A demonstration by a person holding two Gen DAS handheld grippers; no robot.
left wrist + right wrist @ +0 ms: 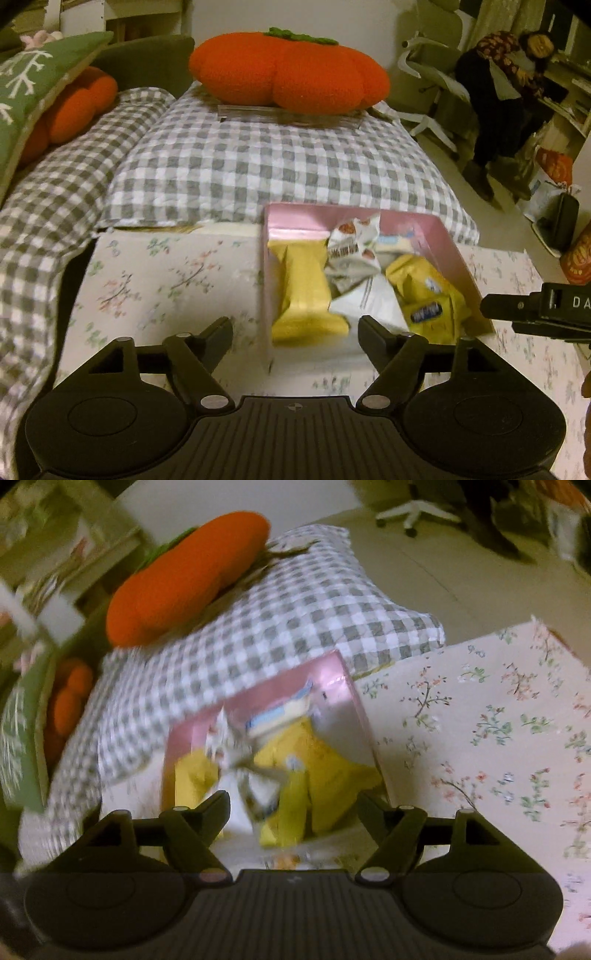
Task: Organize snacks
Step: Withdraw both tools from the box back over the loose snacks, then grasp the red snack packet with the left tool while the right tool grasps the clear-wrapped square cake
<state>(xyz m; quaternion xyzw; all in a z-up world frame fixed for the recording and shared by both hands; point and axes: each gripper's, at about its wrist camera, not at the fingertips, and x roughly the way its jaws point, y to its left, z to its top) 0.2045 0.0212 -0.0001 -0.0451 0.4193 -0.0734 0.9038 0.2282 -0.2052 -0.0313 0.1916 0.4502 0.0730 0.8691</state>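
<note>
Snacks piled in the pink box, both our grippers wide apart and holding nothing.

The pink box point(469, 254) sits on the flowered tabletop point(166, 280) at its far edge, just in front of the checked quilt point(258, 166), and it holds the snacks – a long yellow packet point(306, 291) along its left side, a white wrapper point(354, 243) tilted in the middle, and a yellow bag point(428, 295) at the right. Our left gripper point(295, 330) hovers above the near end of the box, fingers spread wide with nothing between them. Our right gripper point(291, 806) looks down on the same box from the right – its view is blurred, yet the fingers clearly stand wide and empty. Further back, an orange pumpkin cushion point(288, 70) rests on the quilt.
</note>
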